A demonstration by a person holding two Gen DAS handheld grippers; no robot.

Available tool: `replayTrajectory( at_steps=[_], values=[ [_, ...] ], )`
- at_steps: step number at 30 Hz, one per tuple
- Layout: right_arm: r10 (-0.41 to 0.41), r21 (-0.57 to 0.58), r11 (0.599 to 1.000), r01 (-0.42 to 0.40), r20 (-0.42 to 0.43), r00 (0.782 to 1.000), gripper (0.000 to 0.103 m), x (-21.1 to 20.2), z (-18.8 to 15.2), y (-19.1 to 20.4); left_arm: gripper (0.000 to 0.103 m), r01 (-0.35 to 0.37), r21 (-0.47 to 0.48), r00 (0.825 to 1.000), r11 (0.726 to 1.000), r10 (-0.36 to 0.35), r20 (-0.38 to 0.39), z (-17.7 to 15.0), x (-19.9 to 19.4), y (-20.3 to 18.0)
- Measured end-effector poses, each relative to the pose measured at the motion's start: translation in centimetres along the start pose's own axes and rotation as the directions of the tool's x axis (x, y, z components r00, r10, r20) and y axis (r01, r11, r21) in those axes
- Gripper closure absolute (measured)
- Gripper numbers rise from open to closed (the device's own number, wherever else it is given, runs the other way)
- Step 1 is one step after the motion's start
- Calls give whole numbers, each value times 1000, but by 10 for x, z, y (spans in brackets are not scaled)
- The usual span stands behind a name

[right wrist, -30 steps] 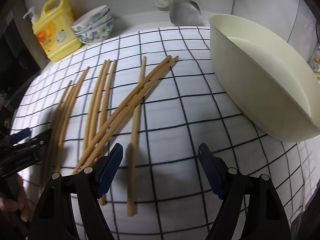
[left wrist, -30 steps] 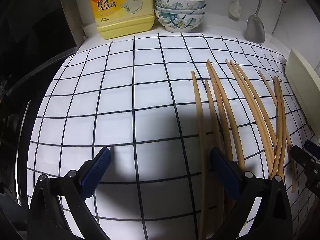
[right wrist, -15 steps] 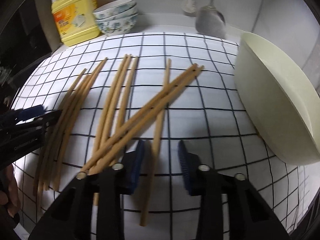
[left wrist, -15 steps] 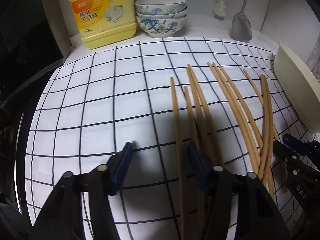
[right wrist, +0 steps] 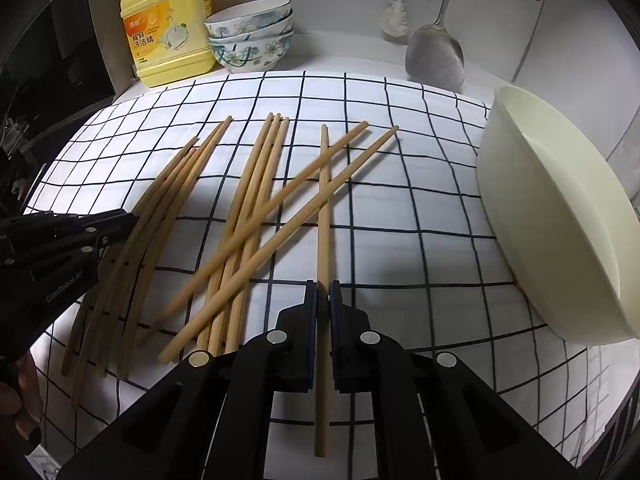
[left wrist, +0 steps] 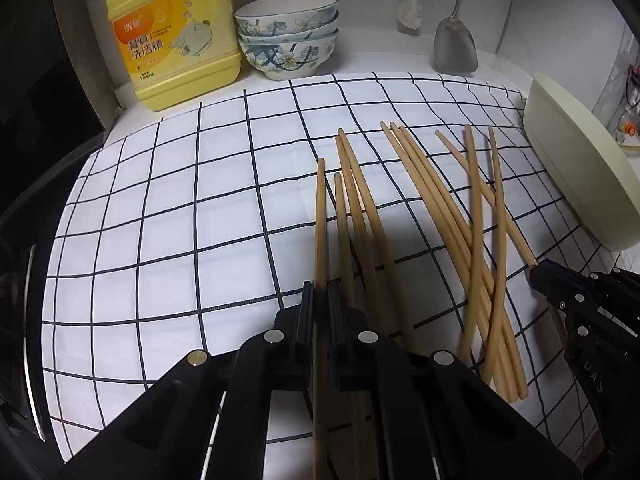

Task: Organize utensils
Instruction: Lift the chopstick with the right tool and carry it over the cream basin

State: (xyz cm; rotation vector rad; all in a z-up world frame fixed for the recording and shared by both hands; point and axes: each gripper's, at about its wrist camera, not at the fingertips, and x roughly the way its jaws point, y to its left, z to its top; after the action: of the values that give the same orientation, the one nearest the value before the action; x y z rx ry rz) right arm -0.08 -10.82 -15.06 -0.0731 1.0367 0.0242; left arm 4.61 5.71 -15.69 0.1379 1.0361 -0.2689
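Left gripper clamps chopstick; right gripper clamps another chopstick, nearer basin; both sticks run lengthwise between jaws.

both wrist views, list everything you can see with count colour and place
bamboo chopsticks: about eleven, tan, spread over the middle of the checked cloth
checked cloth: one, white with black grid lines, covering the counter
dish soap jug: one, yellow, back left by the wall
floral ceramic bowls: three stacked, white and blue, right of the jug
cream plastic basin: one, tilted on its side at the cloth's right edge
metal spatula: one, grey, hanging at the back wall
dish brush: one, white, hanging left of the spatula
left gripper: black with blue pads, shut on the leftmost chopstick
right gripper: black, shut on the rightmost straight chopstick
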Motion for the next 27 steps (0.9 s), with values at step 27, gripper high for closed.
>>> replayTrajectory(
  at_steps=[27],
  values=[
    [-38,62,997,36,19,999,97,-35,-8,-17,96,32,-15,999,999,-32,3,4,-18,8]
  ],
)
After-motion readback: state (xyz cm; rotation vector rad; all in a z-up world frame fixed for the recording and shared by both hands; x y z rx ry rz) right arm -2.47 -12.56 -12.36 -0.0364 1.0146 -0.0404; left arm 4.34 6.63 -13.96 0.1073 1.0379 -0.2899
